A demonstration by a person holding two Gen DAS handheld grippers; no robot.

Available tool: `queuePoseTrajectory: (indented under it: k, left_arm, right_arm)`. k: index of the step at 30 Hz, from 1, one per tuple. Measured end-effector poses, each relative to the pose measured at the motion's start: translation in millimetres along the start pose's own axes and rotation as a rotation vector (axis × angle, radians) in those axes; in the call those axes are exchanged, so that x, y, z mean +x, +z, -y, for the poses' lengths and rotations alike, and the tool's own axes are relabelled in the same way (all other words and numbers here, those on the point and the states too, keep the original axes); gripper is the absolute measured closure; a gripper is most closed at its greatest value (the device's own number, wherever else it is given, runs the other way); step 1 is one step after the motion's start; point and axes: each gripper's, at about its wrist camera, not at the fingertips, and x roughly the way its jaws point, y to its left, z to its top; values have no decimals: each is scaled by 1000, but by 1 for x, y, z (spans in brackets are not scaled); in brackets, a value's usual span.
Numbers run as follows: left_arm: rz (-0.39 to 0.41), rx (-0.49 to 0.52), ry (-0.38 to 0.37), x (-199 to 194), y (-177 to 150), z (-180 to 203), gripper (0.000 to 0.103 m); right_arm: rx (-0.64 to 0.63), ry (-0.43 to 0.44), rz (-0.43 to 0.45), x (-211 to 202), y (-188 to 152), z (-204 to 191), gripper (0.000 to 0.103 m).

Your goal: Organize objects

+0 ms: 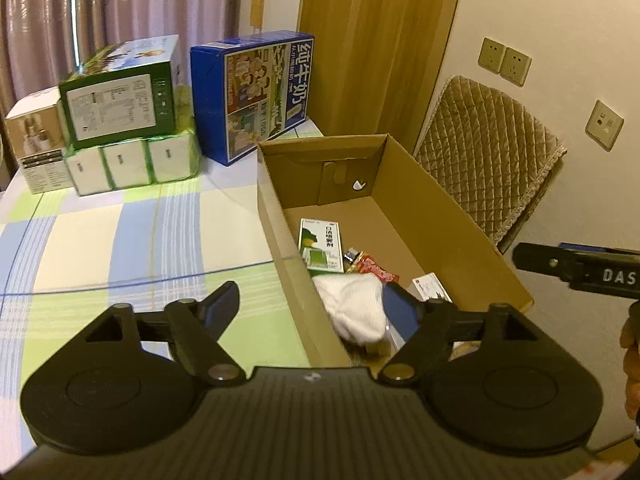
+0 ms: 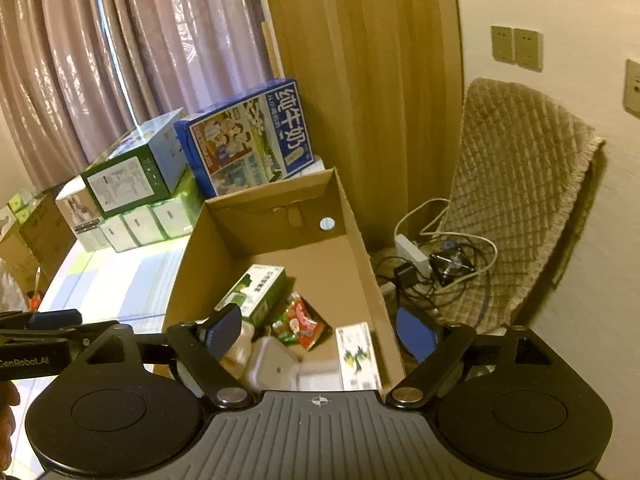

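pink curtains (image 1: pixel 100 4), cream wall (image 1: pixel 560 8), quilted chair (image 1: pixel 488 160).

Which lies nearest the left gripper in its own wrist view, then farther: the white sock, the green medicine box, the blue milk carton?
From the left gripper:
1. White sock, near end of the cardboard box.
2. Green medicine box, mid-box.
3. Blue milk carton, beyond the box.

The cardboard box (image 2: pixel 280 248) sits on the table (image 1: pixel 120 232). Inside it lie a medicine packet (image 2: pixel 256 292), a snack bag (image 2: pixel 304 322) and a sock (image 1: pixel 356 308). Left of it stand stacked cartons (image 1: pixel 120 120); right, a chair (image 2: pixel 520 200).
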Motion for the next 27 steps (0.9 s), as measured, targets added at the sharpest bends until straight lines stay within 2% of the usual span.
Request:
queuePoseTrajectory:
  k: [4, 6, 9, 20, 27]
  left_arm:
    - [7, -2, 1, -21, -12, 2, 17]
    - [17, -1, 7, -33, -20, 5, 8]
    - [27, 5, 10, -50, -33, 9, 1]
    - [38, -16, 36, -96, -76, 20, 1]
    - [33, -49, 26, -114, -88, 29, 1]
  right_arm:
    - [11, -4, 4, -26, -14, -1, 9]
    - [4, -9, 4, -39, -21, -3, 7]
    - [12, -19, 5, -58, -34, -3, 2]
    - [-3, -33, -47, -98, -72, -15, 2]
    - [-27, -42, -53, -117, -83, -25, 2]
